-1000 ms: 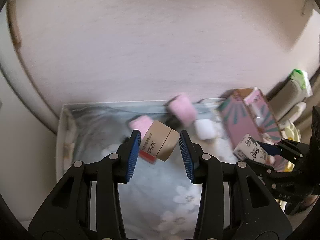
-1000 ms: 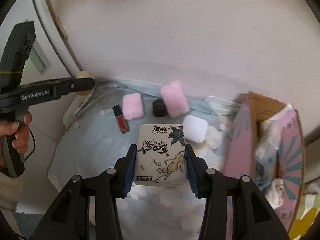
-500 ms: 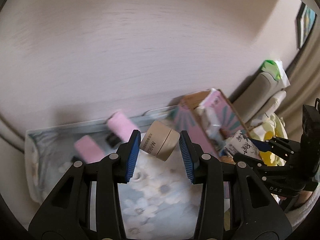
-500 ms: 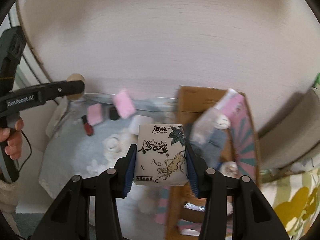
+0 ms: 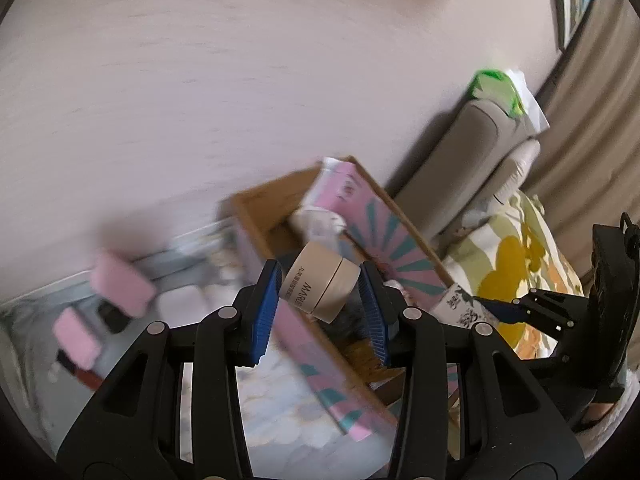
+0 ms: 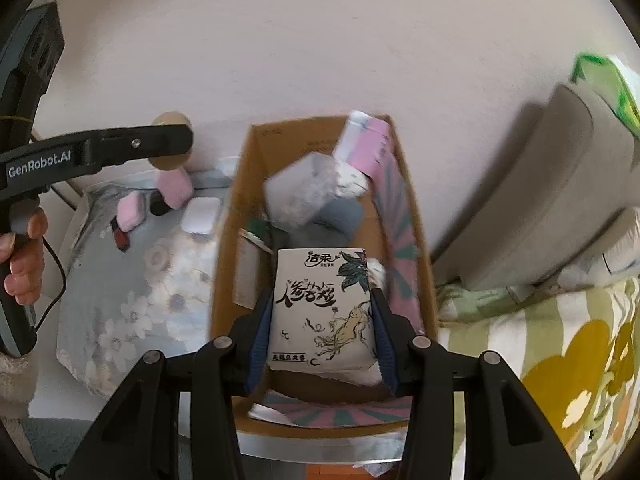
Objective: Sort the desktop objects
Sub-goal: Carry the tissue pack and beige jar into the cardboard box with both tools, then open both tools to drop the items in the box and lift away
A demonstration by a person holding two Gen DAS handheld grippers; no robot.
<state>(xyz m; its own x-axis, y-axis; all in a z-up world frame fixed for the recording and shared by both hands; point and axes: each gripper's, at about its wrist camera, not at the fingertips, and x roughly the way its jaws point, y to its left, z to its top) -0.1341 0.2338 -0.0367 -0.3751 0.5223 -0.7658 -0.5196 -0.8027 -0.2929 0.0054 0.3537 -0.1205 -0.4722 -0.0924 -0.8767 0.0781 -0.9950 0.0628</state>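
- Over the open cardboard box point(image 6: 256, 184), at the centre of the right wrist view, the right gripper point(image 6: 322, 318) holds a flat white tissue pack point(image 6: 320, 308) printed with black brush lettering; both blue pads are clamped on its side edges.
- Seen from the left wrist view, the left gripper point(image 5: 320, 294) is clamped on a short cream jar point(image 5: 320, 286), pinched across its base and lid, with the jar tilted so its lid points toward 2 o'clock.
- That jar hangs above the near wall of the box, whose outside is pink with teal rays point(image 5: 312, 360); the box mouth lies from 12 to 3 o'clock of the jar.
- Inside the box sit a grey bundle point(image 6: 304, 196) and a pink-and-white packet point(image 6: 366, 144) toward 12 o'clock, so the free floor is at the near end, toward 6 o'clock.
- To release well, I judge each item should be lowered into the box before the jaws part, the tissue pack into the near gap and the jar beside it, not onto the rim.
- The jar is round and tilted, so it may roll on landing; setting it down low and flat would steady it.
- Left on the floral cloth point(image 6: 132, 304), at 9 to 10 o'clock, are two pink fuzzy pieces point(image 6: 174, 188), a white pad point(image 6: 202, 214), a small dark object and a red tube point(image 6: 122, 236), still to be sorted.
- A hand point(image 6: 24, 256) grips the other handle at 9 o'clock.
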